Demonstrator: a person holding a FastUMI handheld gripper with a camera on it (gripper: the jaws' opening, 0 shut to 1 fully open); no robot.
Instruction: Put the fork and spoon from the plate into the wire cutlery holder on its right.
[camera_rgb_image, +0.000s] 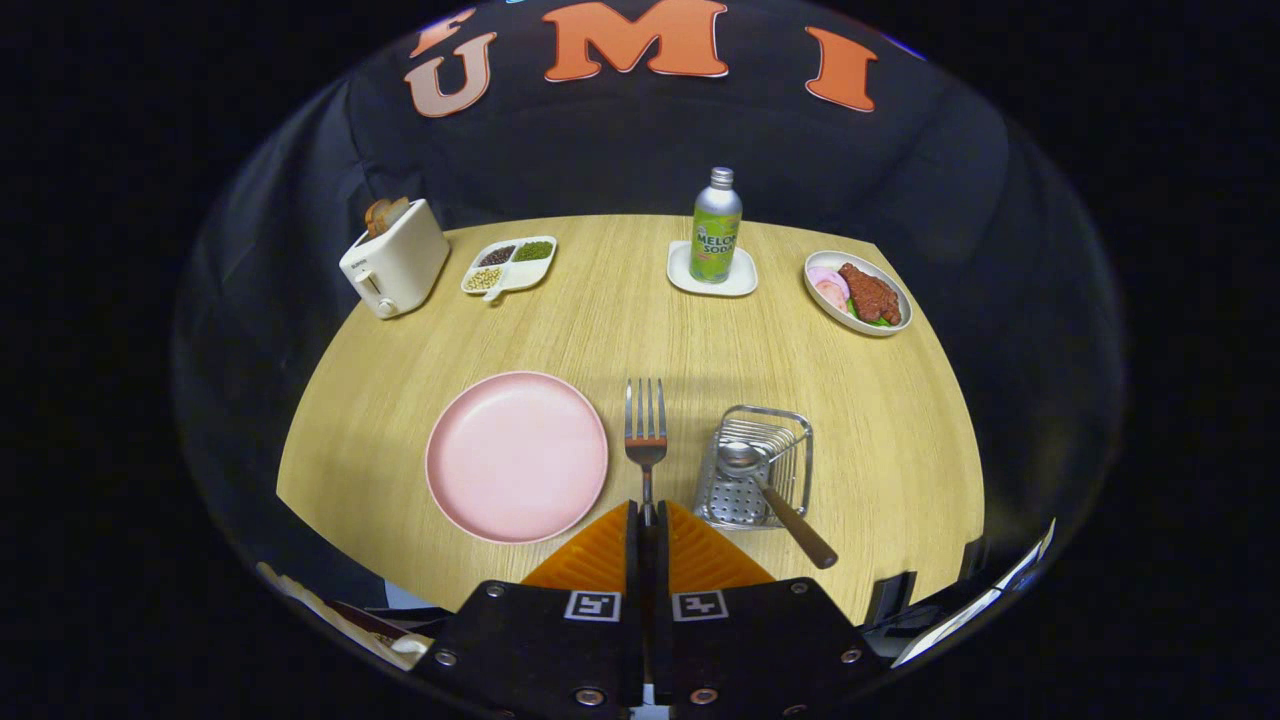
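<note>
At lower centre of the frame, the tool (647, 520) is closed tight on the thin handle of a steel fork (646, 430), whose long axis runs straight ahead with its tines pointing away, above the pale wood-grain worktop (600, 320). The fork hangs between a round, smooth pink plate (517, 456) and the boxy wire cutlery holder (760, 465) at lower right. A wooden-handled spoon (775, 490) leans in the holder, bowl inside.

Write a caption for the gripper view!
Gripper shut on fork; spoon in wire holder.
</note>
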